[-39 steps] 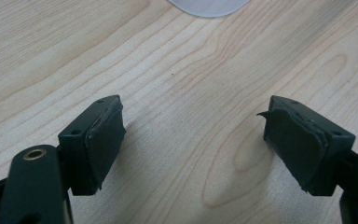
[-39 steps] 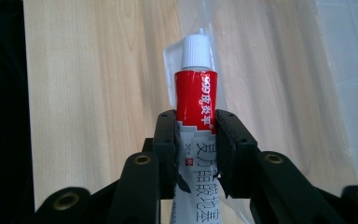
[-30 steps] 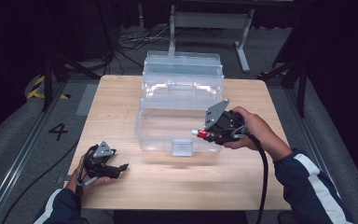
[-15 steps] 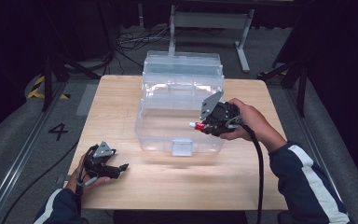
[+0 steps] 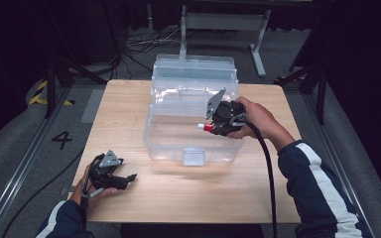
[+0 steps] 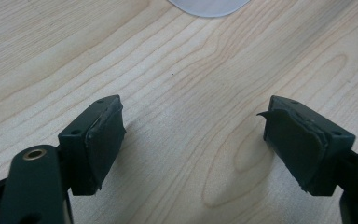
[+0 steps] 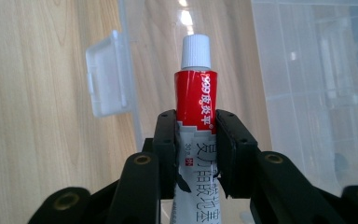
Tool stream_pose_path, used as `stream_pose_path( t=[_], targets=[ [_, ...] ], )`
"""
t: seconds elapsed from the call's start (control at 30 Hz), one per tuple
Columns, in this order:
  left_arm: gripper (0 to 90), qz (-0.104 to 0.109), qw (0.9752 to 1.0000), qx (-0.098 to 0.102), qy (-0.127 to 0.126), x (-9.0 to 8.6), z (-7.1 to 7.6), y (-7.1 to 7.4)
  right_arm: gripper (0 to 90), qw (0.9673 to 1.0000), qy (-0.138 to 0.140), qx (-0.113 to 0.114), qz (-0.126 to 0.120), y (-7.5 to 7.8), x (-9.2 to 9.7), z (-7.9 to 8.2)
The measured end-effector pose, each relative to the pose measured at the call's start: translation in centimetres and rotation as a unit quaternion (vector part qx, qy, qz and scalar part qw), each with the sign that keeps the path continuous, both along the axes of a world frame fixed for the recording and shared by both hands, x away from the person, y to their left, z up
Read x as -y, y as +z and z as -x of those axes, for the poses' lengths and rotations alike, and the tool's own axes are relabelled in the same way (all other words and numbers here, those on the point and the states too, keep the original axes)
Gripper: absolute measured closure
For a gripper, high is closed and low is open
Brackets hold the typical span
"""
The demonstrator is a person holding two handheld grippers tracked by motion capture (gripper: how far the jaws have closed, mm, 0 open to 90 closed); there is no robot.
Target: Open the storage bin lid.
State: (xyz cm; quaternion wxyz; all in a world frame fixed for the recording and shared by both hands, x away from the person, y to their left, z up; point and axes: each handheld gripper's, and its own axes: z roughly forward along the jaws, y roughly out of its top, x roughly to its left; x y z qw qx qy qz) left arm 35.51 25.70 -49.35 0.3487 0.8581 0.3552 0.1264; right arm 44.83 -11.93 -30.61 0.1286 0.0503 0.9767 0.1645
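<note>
A clear plastic storage box (image 5: 178, 134) with its lid tilted open stands in the middle of the wooden table (image 5: 129, 99). My right gripper (image 5: 217, 125) is over the box's right part, shut on a red and white ointment tube (image 5: 204, 127) whose white cap points left. In the right gripper view the tube (image 7: 196, 102) stands between the pads with the box's front latch (image 7: 106, 77) to its left. My left gripper (image 5: 127, 179) rests near the table's front left corner, open. In its own view the pads (image 6: 105, 135) stand wide apart over bare wood.
The box's lid (image 5: 193, 67) leans back toward the table's far edge. A black cable (image 5: 268, 168) trails from the right gripper toward the front. Metal frame legs (image 5: 255, 39) and loose cables lie on the dark floor behind the table.
My right gripper with the tube has moved up and away from the front wall, further over the box. The left gripper has stayed put.
</note>
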Motion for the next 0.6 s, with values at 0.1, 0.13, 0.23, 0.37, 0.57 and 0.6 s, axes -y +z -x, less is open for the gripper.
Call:
stream_pose_path(
  t=[0.1,0.13,0.23,0.37,0.57,0.6],
  targets=[
    [20.5,0.000,1.0000,0.000,0.000,0.0,0.0,0.0,71.0,0.9999,-0.004,-0.007,0.006,-0.7,-0.2,-0.9],
    [20.5,0.000,1.0000,0.000,0.000,0.0,0.0,0.0,71.1,0.9999,-0.006,-0.010,0.006,-0.8,-0.2,-1.1],
    [20.5,0.000,1.0000,0.001,0.000,0.0,0.0,0.0,71.1,0.9998,-0.011,-0.016,0.006,-1.3,-0.3,-1.6],
    [20.5,0.000,1.0000,0.000,0.000,0.0,0.0,0.0,71.0,0.9994,-0.016,-0.028,0.014,-2.2,-0.4,-2.6],
    [20.5,0.000,1.0000,0.001,0.000,0.0,0.0,0.0,71.0,0.9985,-0.021,-0.039,0.033,-3.8,-0.9,-3.7],
    [20.5,0.000,1.0000,0.001,0.000,0.0,0.0,0.0,71.0,0.9983,-0.019,-0.041,0.035,-4.1,-1.0,-3.8]
  ],
)
